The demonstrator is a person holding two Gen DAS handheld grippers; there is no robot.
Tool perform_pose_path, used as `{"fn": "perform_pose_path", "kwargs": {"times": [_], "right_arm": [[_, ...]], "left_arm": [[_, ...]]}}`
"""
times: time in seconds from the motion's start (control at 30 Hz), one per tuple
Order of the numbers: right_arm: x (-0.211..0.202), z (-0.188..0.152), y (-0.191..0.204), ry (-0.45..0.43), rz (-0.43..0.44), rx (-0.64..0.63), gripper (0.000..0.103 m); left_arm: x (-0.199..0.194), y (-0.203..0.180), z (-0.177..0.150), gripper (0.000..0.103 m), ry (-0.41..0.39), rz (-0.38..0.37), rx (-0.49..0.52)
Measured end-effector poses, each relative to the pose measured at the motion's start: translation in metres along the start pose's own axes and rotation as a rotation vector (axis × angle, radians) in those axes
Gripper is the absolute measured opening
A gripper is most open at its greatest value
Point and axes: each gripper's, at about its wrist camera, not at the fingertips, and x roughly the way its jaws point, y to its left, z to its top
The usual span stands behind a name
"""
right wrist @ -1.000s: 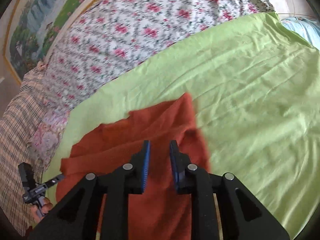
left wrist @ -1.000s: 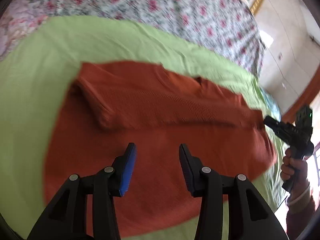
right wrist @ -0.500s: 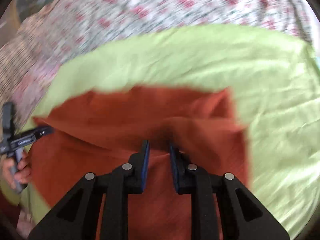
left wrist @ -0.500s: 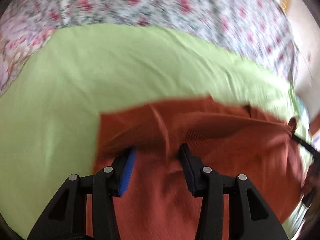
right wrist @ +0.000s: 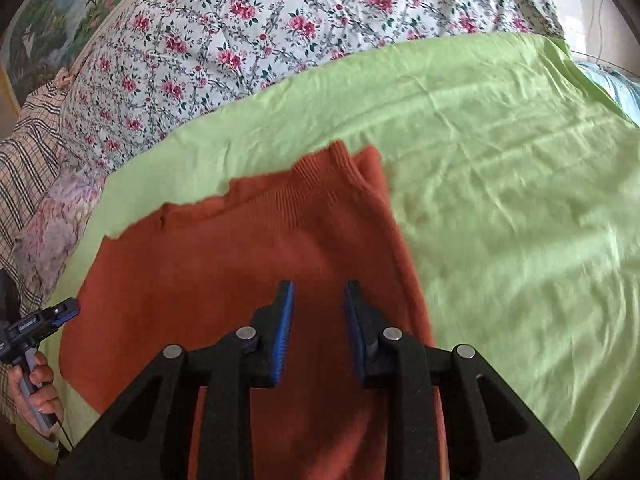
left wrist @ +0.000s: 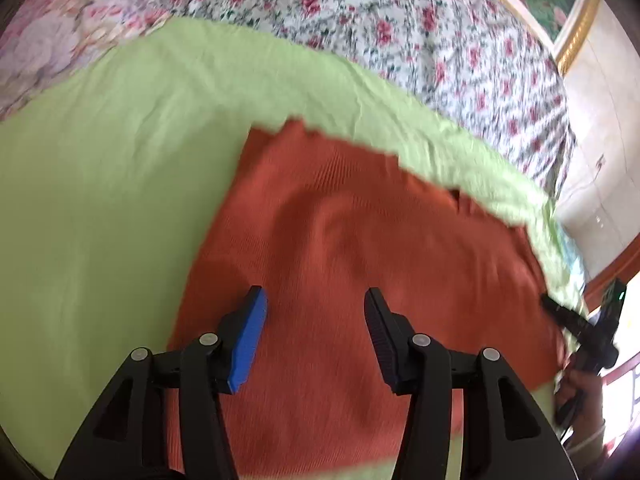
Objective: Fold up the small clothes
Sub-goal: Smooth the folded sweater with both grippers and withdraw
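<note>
A rust-orange knit sweater (left wrist: 360, 260) lies folded flat on a light green sheet (left wrist: 100, 200). It also shows in the right wrist view (right wrist: 248, 256), with its ribbed hem at the far edge. My left gripper (left wrist: 314, 300) is open and empty, hovering over the sweater's left part. My right gripper (right wrist: 318, 292) is open with a narrower gap, empty, above the sweater's right part near its right edge. The right gripper shows at the left wrist view's right edge (left wrist: 560, 312). The left gripper shows at the right wrist view's left edge (right wrist: 64, 312).
The green sheet (right wrist: 500, 220) covers a bed. A floral quilt (right wrist: 280, 32) lies beyond it, with a plaid pillow (right wrist: 28, 168) at far left. A framed picture (left wrist: 560, 8) and a pale wall are at the back right.
The sweater's far part has been folded over and now lies flat. Both grippers swung forward over it and came back; the right jaws opened wider.
</note>
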Motion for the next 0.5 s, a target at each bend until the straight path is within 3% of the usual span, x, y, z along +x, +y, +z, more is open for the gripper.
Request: {"fn": "perform_pose_path", "kwargs": {"times": [0.1,0.2,0.5], "right_arm": [[-0.021,-0.014,-0.014,-0.026,0.015,0.071,0.028],[-0.04,-0.021,-0.018,-0.054,-0.037,0.089,0.028],[-0.085,-0.049,0.01,-0.101,0.047,0.069,0.041]], "left_arm": [[-0.012,0.008,-0.027,0.051,0.012,0.017,0.014],[-0.027,0.017,-0.048,0.051,0.011,0.022,0.001],[-0.059,0.02,-0.074,0.058,-0.007,0.002,-0.101]]}}
